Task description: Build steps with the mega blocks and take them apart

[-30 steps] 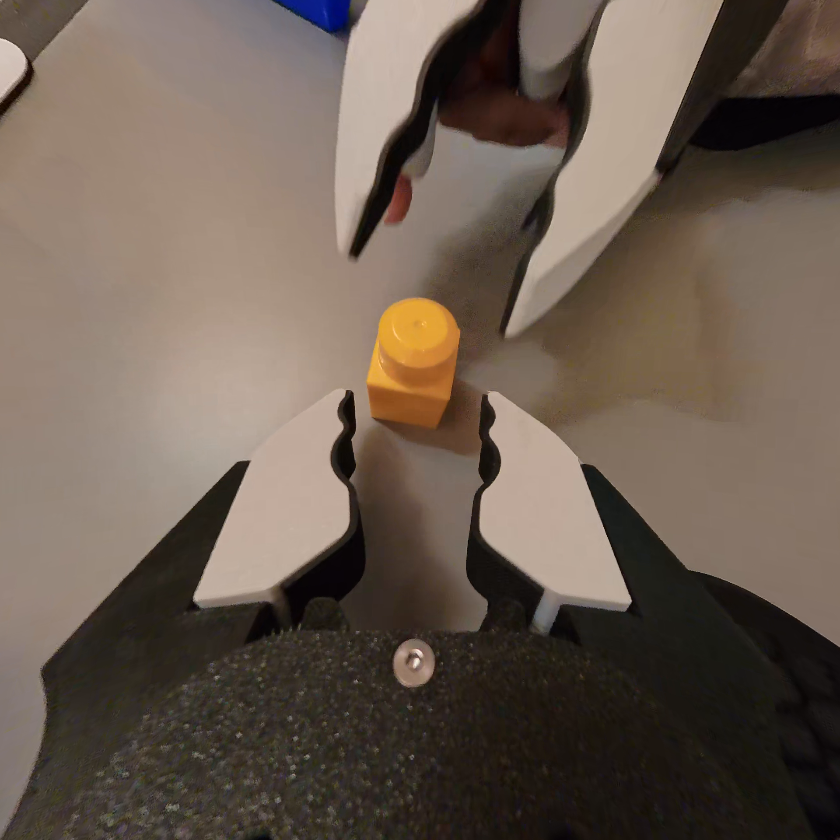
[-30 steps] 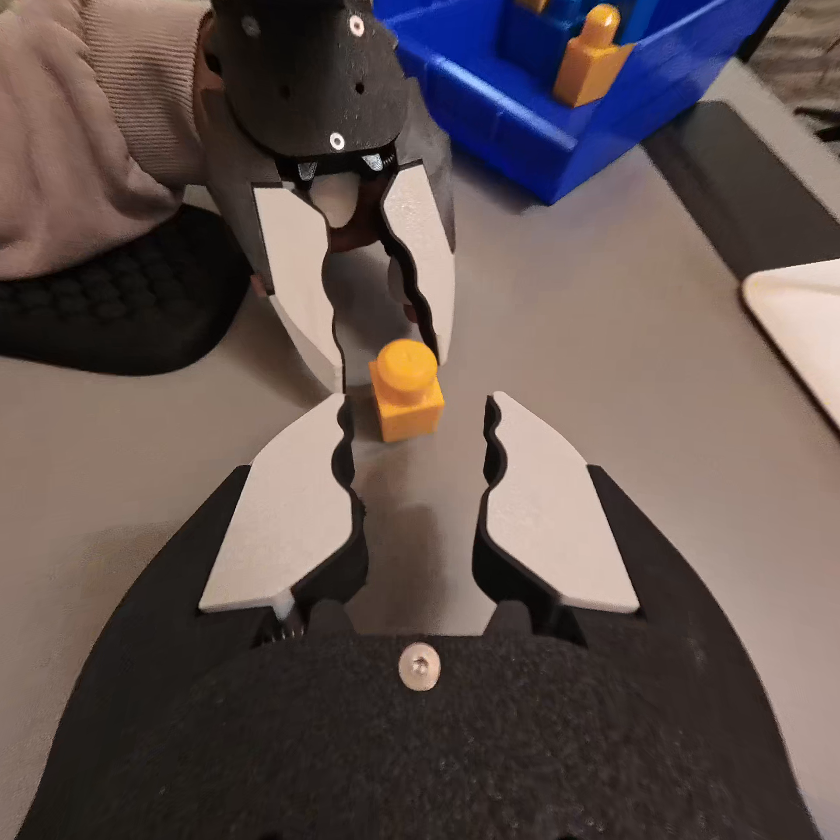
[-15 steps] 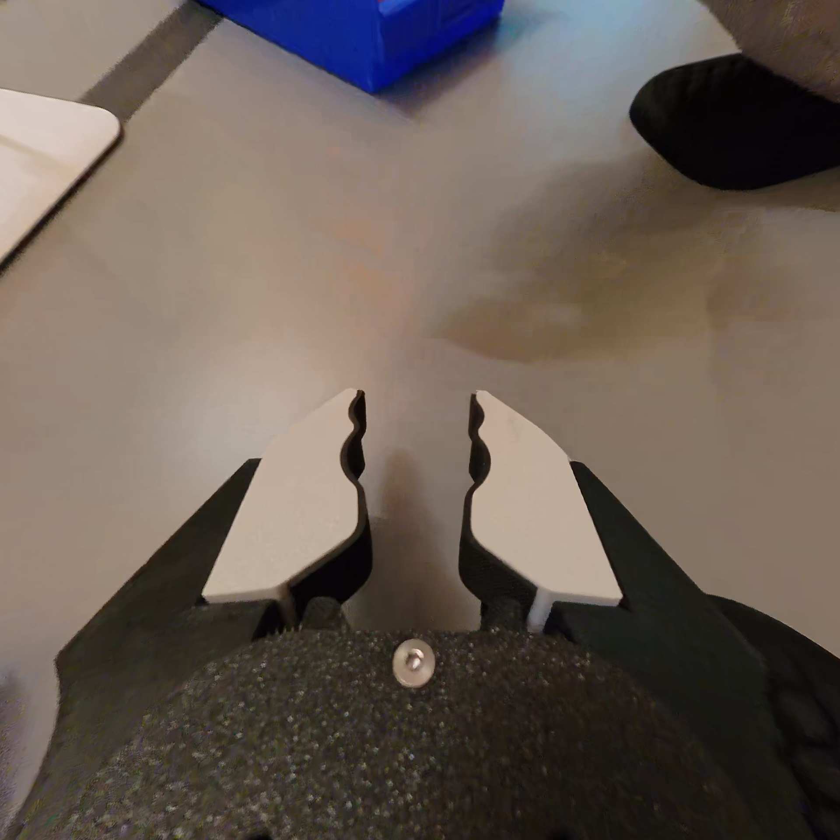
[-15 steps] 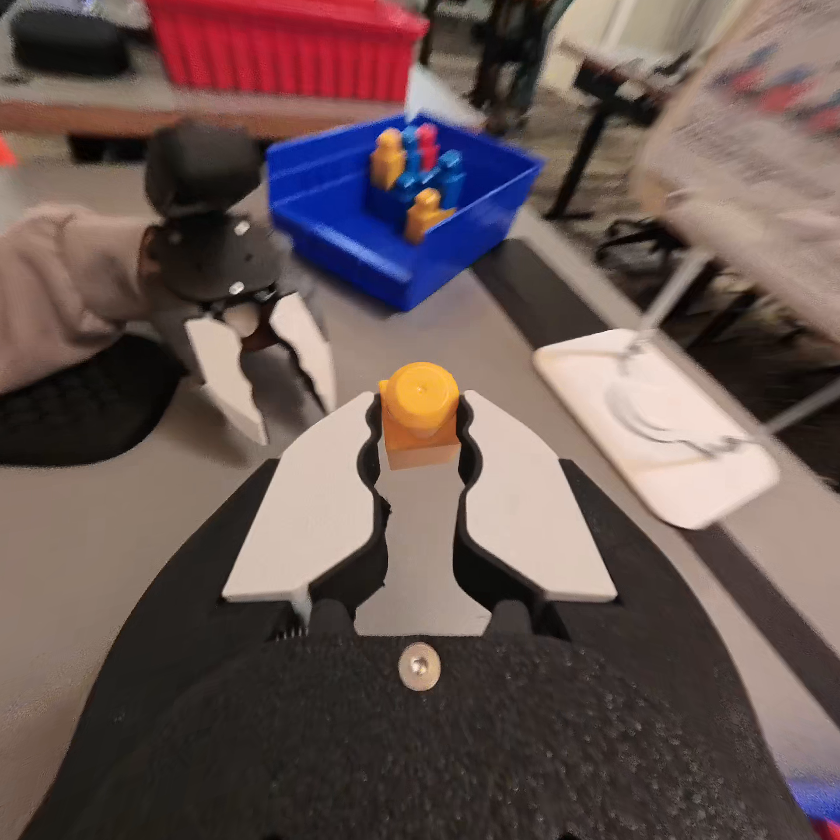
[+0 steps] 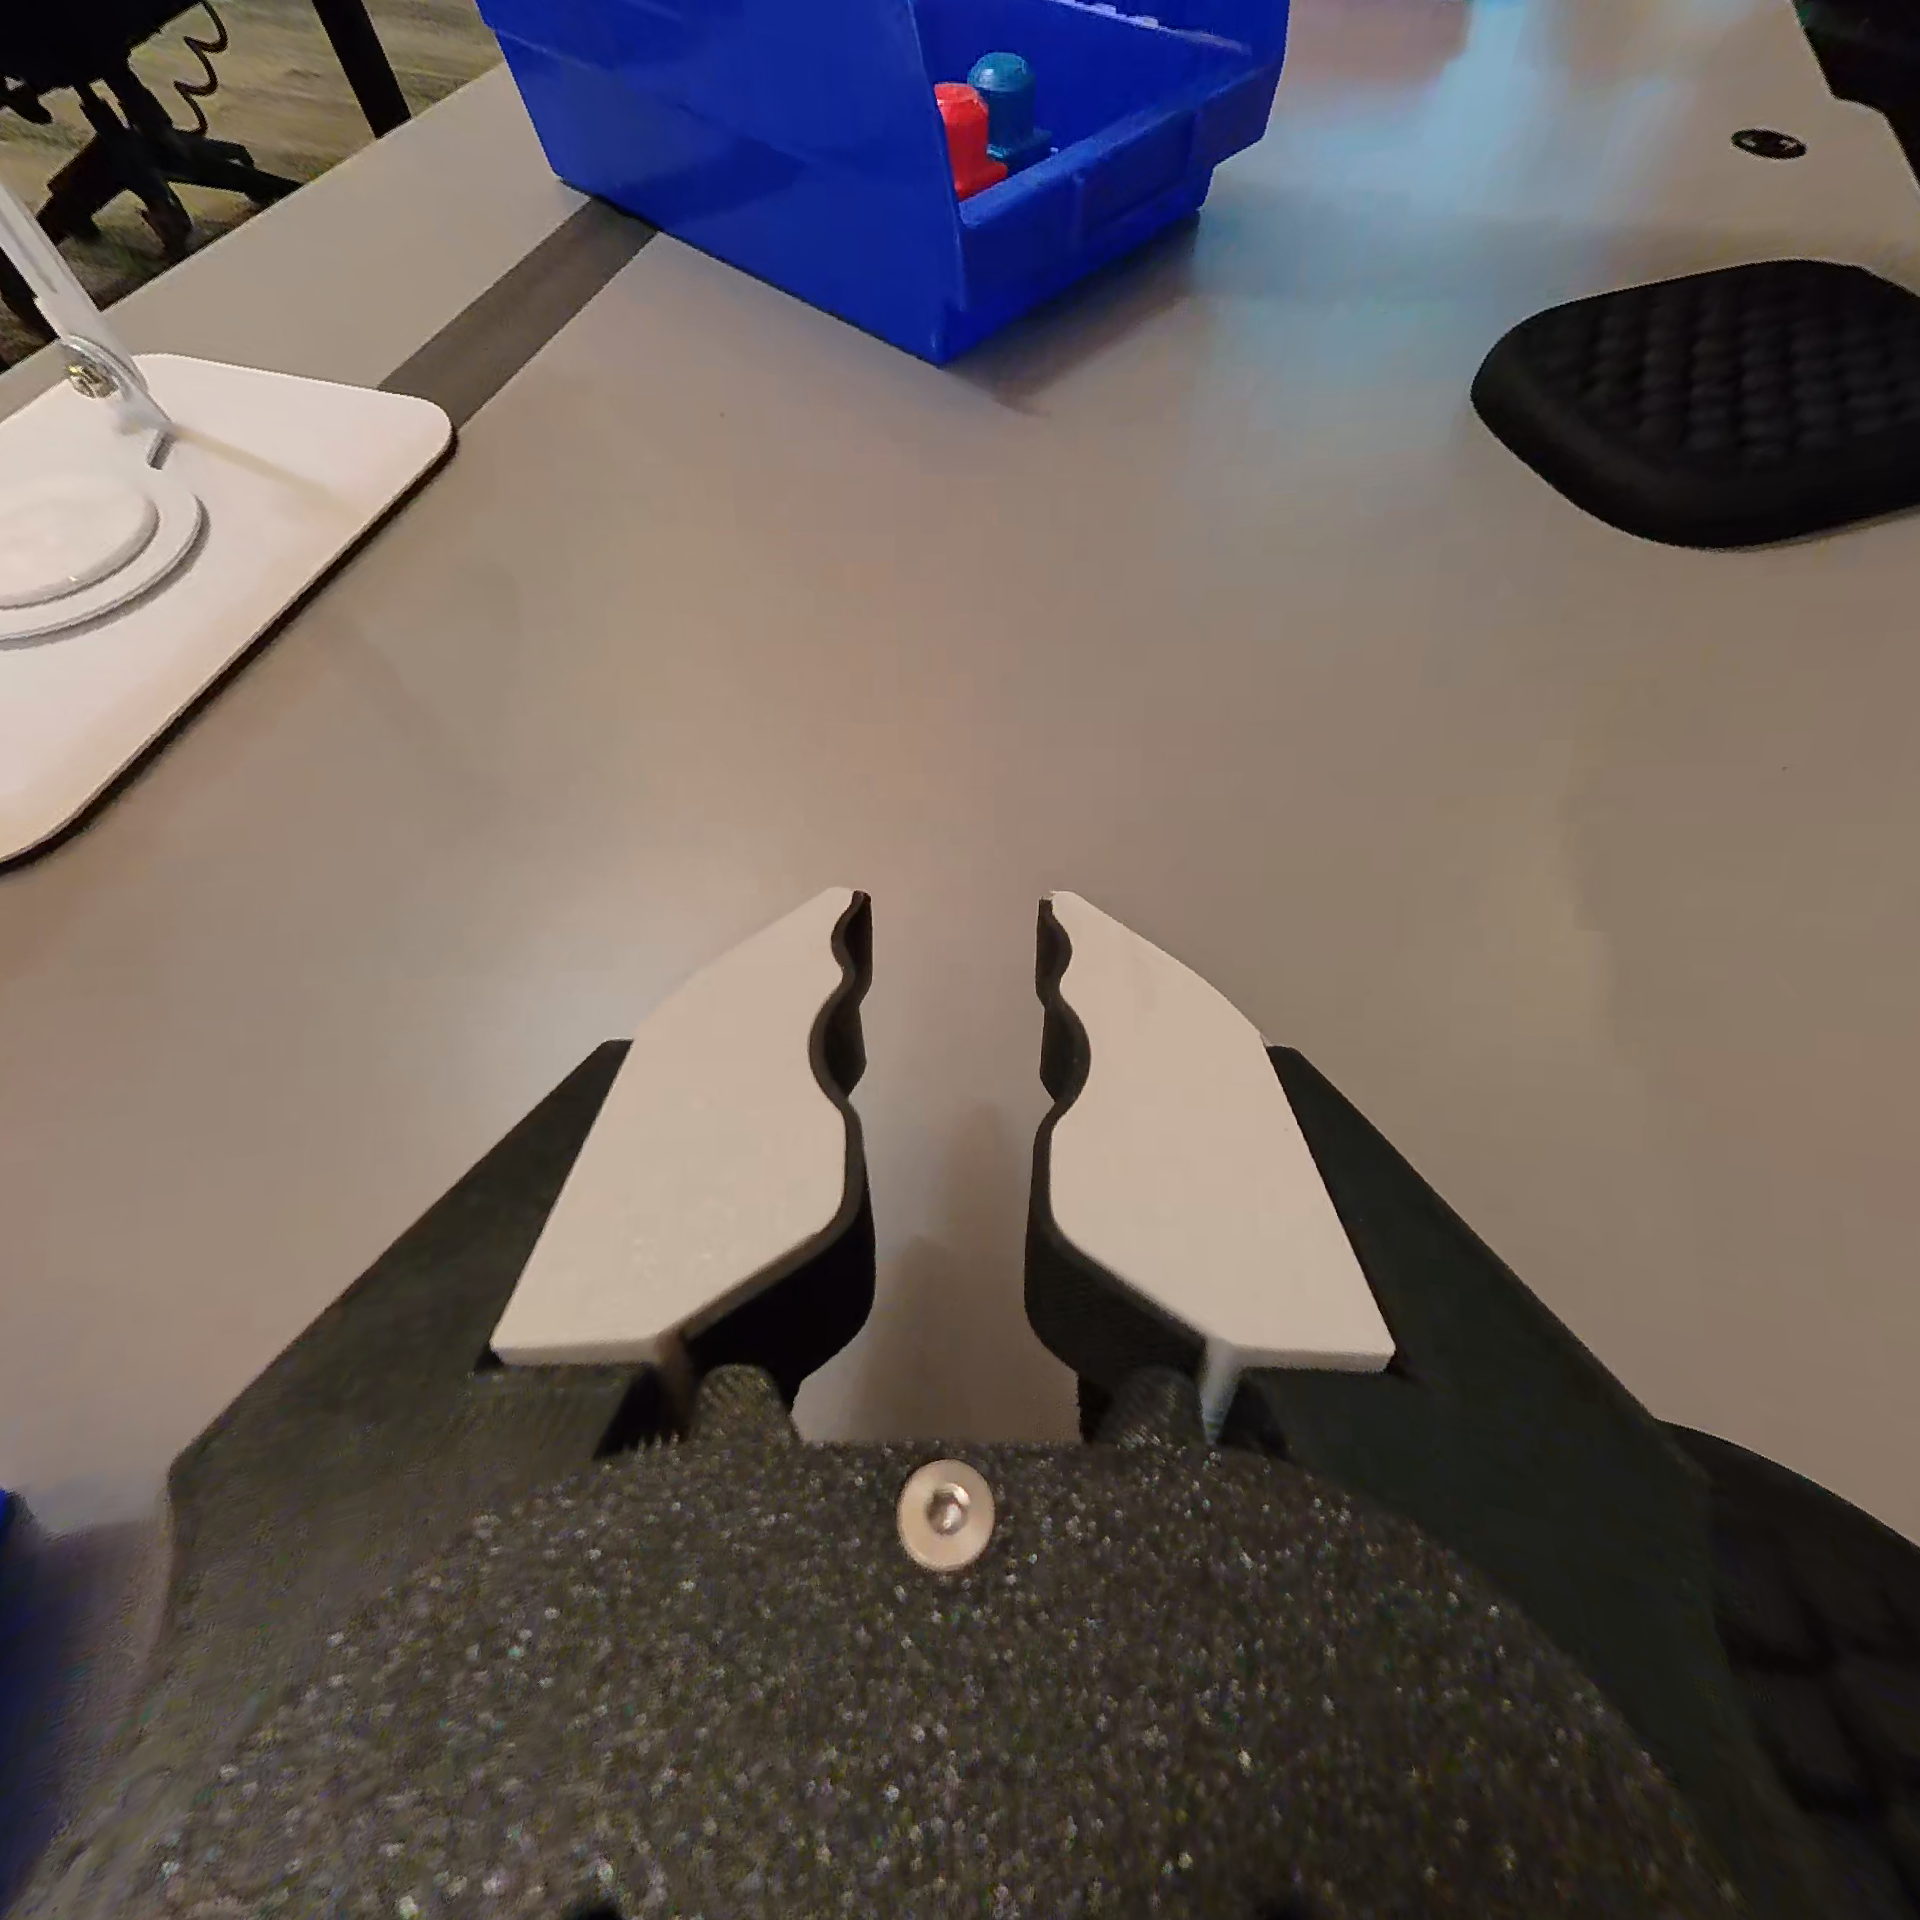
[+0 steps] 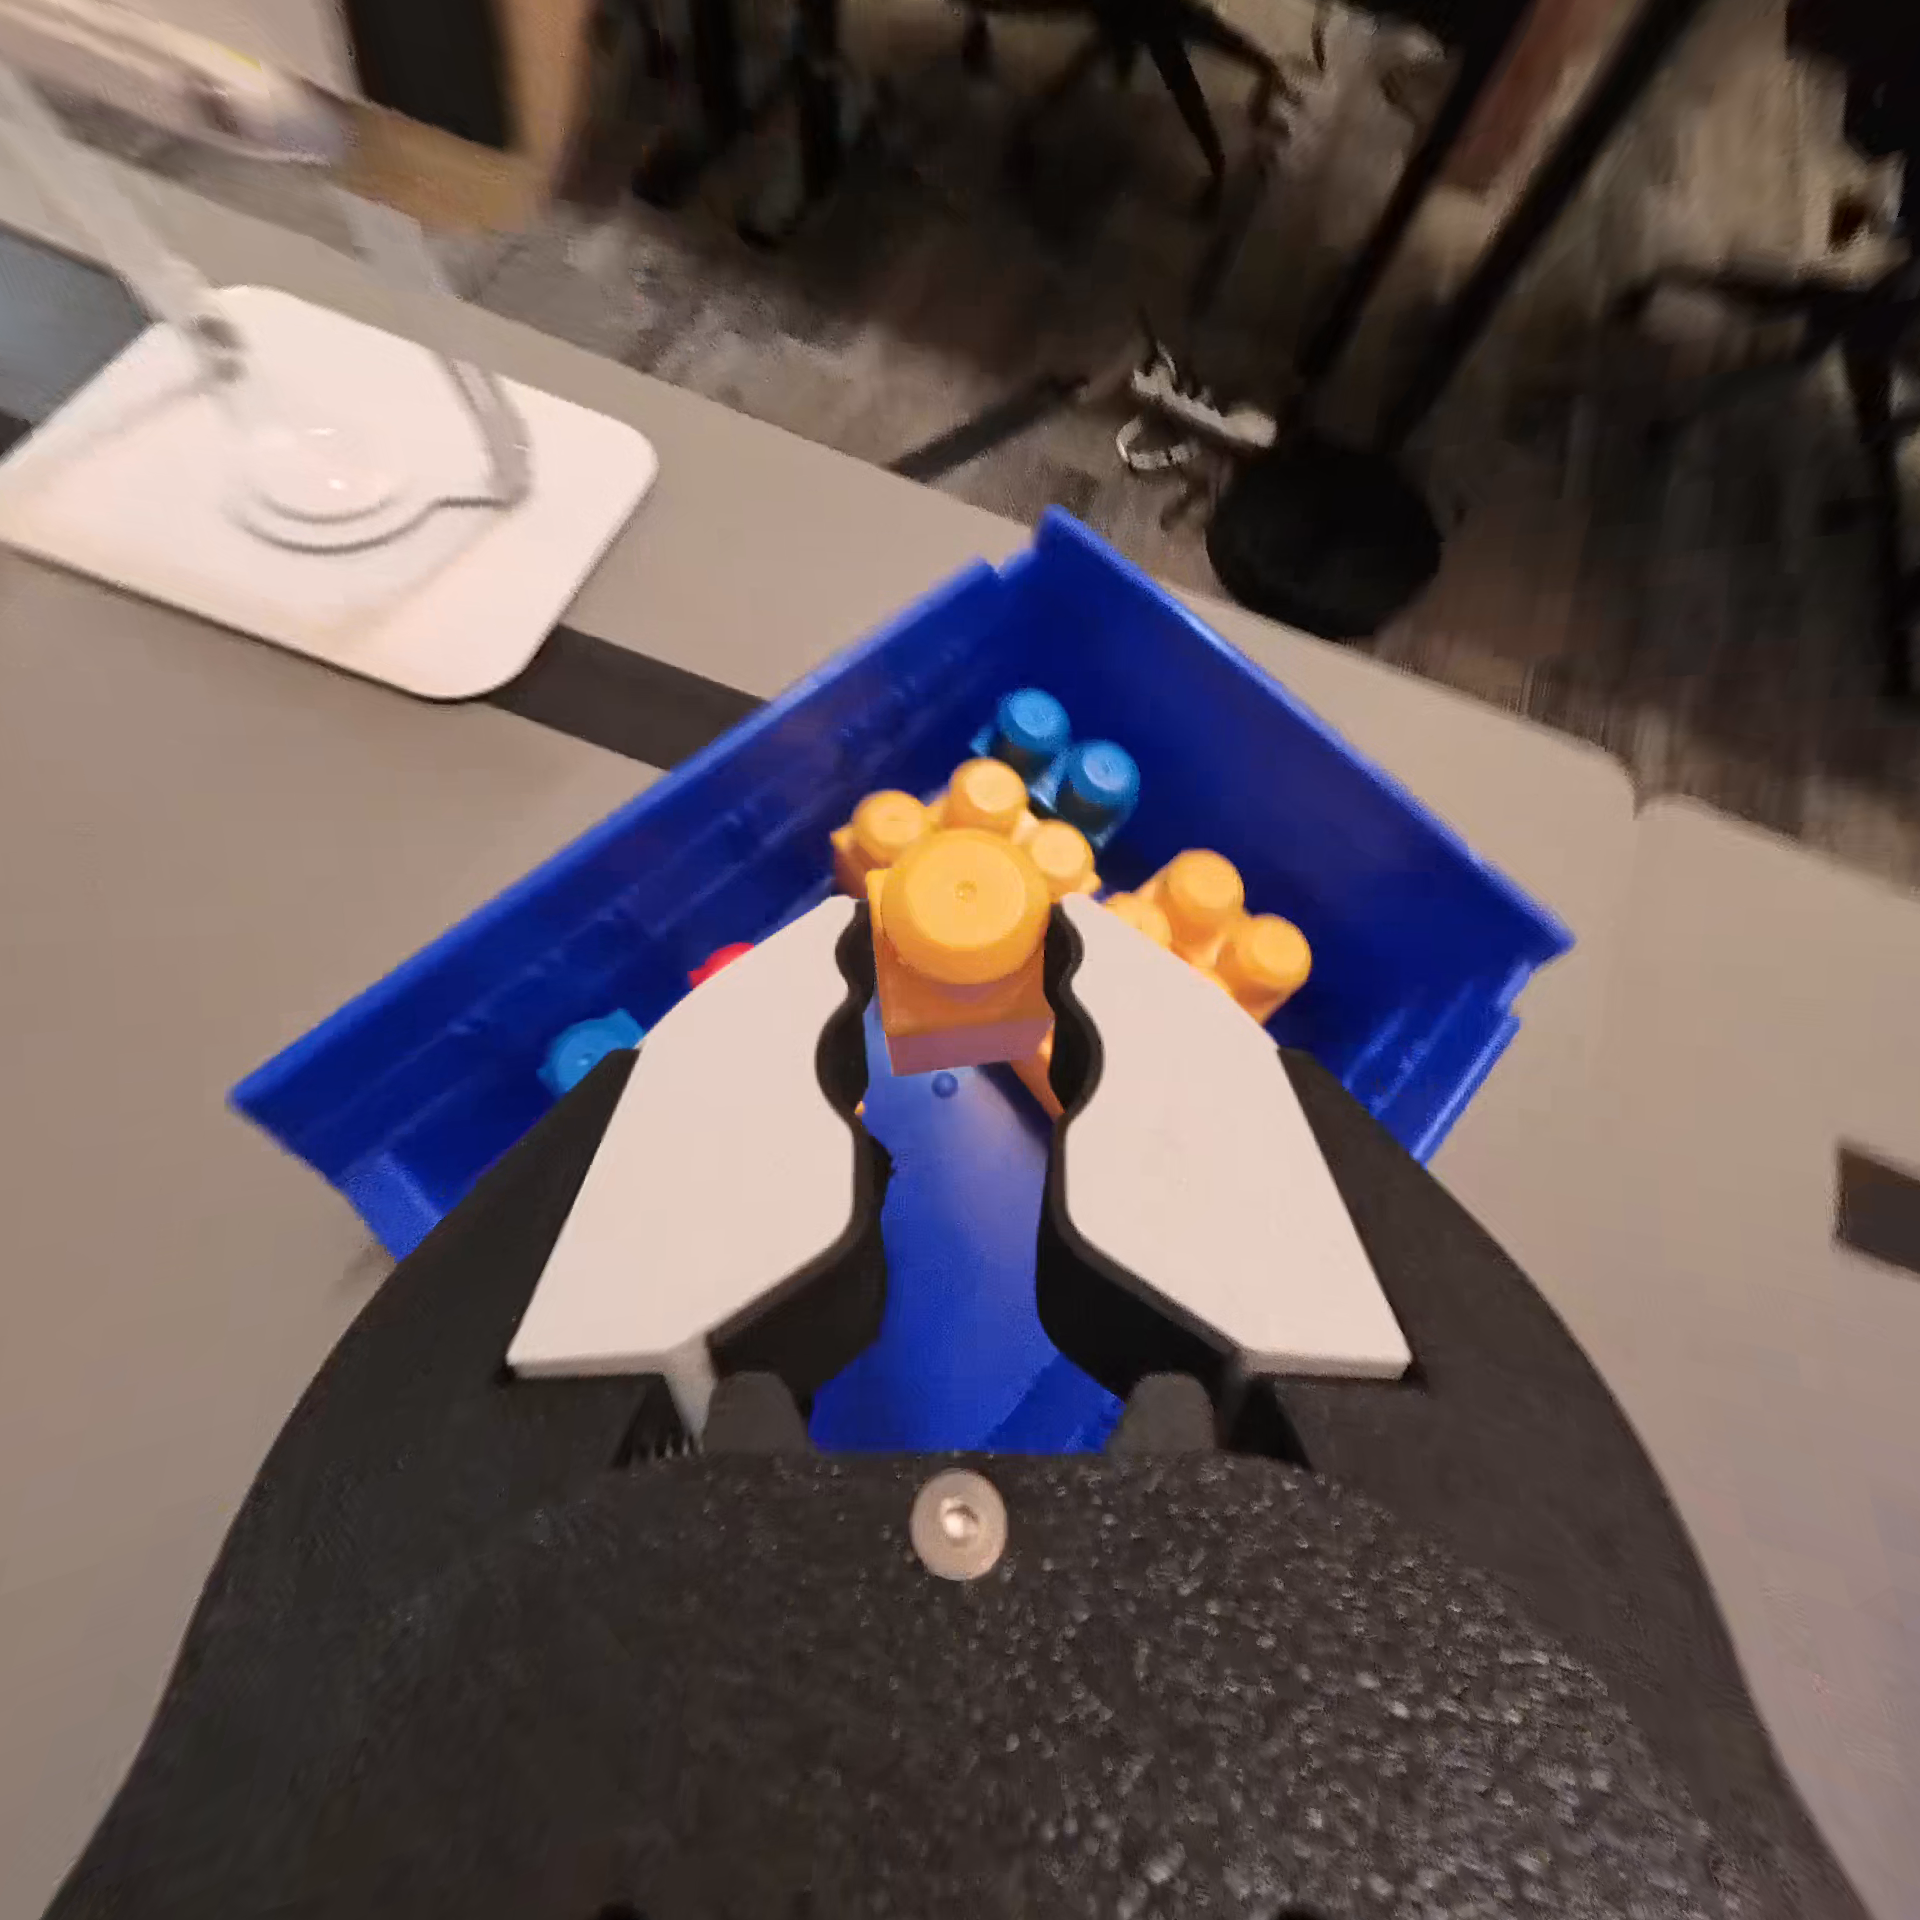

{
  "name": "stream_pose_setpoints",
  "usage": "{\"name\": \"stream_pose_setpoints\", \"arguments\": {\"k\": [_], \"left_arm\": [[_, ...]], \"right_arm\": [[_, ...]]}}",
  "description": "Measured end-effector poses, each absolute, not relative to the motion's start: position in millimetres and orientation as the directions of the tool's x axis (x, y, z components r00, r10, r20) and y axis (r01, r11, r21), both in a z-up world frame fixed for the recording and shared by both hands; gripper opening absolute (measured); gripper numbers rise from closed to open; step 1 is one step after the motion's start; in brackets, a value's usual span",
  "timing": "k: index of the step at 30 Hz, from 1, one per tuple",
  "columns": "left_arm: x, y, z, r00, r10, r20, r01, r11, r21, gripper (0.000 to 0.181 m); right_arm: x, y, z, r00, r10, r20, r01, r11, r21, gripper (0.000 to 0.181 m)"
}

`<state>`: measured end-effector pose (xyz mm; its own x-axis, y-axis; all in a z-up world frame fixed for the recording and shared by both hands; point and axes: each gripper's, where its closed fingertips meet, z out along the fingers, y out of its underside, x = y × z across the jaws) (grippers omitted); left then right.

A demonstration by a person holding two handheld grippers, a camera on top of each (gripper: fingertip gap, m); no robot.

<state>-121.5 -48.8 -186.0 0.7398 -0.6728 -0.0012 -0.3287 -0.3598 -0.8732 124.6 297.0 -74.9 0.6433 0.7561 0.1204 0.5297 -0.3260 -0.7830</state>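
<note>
My right gripper (image 6: 958, 920) is shut on a small orange one-stud block (image 6: 961, 961) and holds it above the blue bin (image 6: 1351, 769). Orange blocks (image 6: 1210, 925) and blue blocks (image 6: 1070, 758) lie in the bin. A red block (image 6: 722, 961) peeks out by my left finger. My left gripper (image 5: 954, 909) is open and empty, low over the bare grey table (image 5: 1039, 644). In the left wrist view the blue bin (image 5: 821, 177) stands at the far side, with a red block (image 5: 961, 125) and a blue block (image 5: 1003, 94) showing inside.
A white stand base (image 5: 156, 582) sits at the left of the table; it also shows in the right wrist view (image 6: 343, 499). A black textured pad (image 5: 1714, 405) lies at the right. A dark strip (image 5: 499, 322) crosses the table. The table's far edge runs behind the bin. There is about 45 centimeters between the tips of the two grippers.
My right gripper closed on the orange block on the table, lifted it and carried it over the blue bin. My left gripper drew back from the block and stayed open.
</note>
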Motion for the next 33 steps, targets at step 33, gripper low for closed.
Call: {"name": "stream_pose_setpoints", "arguments": {"k": [33], "left_arm": [[-121,-48,-187,0.745,-0.667,-0.011,-0.334,-0.358,-0.872,0.028]], "right_arm": [[145,282,-202,0.856,0.516,0.043,0.424,-0.65,-0.63,0.034]]}}
